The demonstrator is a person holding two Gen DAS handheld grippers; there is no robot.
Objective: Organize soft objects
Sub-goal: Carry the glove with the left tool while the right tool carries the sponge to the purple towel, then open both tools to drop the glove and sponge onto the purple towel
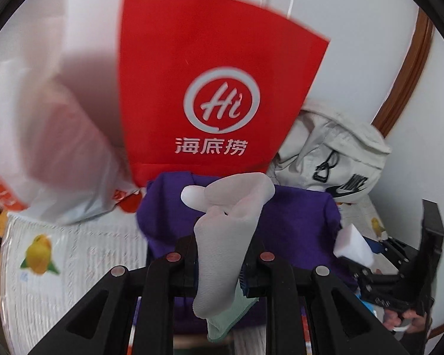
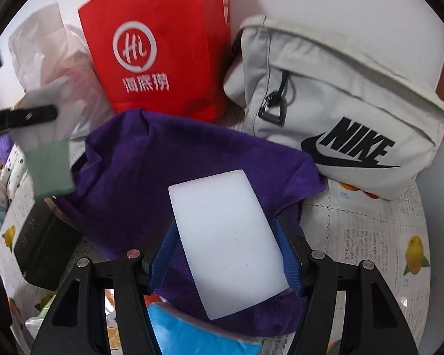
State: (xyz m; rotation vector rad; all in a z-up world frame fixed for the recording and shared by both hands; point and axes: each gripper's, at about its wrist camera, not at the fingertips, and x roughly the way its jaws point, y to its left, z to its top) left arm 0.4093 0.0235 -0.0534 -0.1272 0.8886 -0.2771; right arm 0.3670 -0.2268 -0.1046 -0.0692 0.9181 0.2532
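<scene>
Left wrist view: left claw (image 1: 222, 256) clamped on white sock (image 1: 222, 236) with green cuff, purple towel (image 1: 296, 222) just beyond, red bag (image 1: 216, 59) further ahead.
Right wrist view: right claw (image 2: 226, 254) gripping white sponge (image 2: 225, 239) between blue pads, purple towel beneath, Nike bag (image 2: 355, 103) ahead right.

The red bag (image 2: 162, 47) and grey backpack (image 2: 340, 100) wall off the back. The purple towel (image 2: 151, 177) covers the middle; bare tablecloth (image 2: 370, 236) lies open at right.
</scene>
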